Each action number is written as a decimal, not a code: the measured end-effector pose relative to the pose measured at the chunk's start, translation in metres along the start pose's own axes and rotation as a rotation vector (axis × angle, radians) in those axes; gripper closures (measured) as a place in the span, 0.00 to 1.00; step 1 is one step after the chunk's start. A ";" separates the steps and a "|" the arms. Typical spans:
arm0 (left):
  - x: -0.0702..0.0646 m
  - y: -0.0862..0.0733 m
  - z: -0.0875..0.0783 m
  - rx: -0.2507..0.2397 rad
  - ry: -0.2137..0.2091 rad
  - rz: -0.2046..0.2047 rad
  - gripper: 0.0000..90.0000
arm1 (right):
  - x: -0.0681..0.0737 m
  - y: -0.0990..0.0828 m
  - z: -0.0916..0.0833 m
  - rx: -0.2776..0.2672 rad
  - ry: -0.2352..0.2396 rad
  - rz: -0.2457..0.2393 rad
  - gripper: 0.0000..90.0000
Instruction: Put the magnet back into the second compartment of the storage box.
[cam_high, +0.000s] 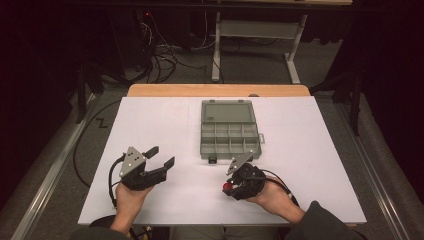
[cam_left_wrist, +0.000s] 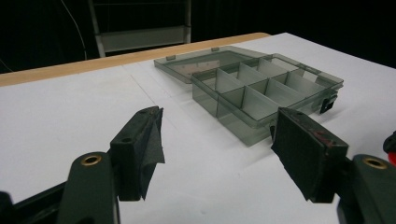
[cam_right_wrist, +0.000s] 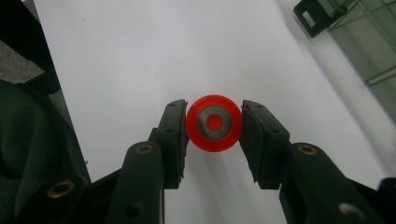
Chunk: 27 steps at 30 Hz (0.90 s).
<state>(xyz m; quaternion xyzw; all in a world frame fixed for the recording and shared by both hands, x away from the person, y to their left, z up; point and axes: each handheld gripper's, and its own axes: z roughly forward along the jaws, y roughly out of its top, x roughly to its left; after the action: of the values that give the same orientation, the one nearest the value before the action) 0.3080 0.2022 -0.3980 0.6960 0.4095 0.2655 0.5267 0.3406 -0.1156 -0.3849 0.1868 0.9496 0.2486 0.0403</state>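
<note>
Right gripper view looks straight down its 2 black jaws at a small round red plastic wheel with a grey metal hub (cam_right_wrist: 214, 123), clamped between the pads on opposite sides of its rim, above the white tabletop (cam_right_wrist: 140, 56). From the high view the right gripper (cam_high: 228, 188) holds that red piece low over the table's near edge, just in front of the open grey translucent plastic organiser box (cam_high: 230, 136) with its lid folded back and its compartments bare. The left gripper (cam_high: 162, 156) hovers well to the left, jaws wide apart with nothing between them.

The wheel looks light and stiff, so it should take a firm squeeze without deforming. Its smooth, curved rim is probably slippery: the pads meet it along narrow lines, and it could roll or squirt out if the grip drifts off the diameter. Holding across the widest part, as now, seems the safest purchase.
</note>
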 end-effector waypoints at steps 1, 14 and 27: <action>0.000 0.000 0.000 -0.001 -0.001 0.000 0.36 | -0.001 0.000 -0.001 -0.004 0.000 0.003 0.71; 0.001 -0.001 0.001 0.001 -0.004 -0.011 0.36 | -0.016 0.014 -0.014 -0.036 -0.001 0.034 0.71; 0.001 0.000 0.001 -0.002 -0.002 -0.009 0.36 | -0.027 0.024 -0.022 -0.044 -0.037 0.039 0.71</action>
<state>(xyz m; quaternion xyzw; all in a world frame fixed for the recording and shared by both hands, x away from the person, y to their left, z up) 0.3093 0.2030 -0.3988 0.6937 0.4120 0.2630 0.5290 0.3695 -0.1166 -0.3542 0.2090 0.9391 0.2666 0.0573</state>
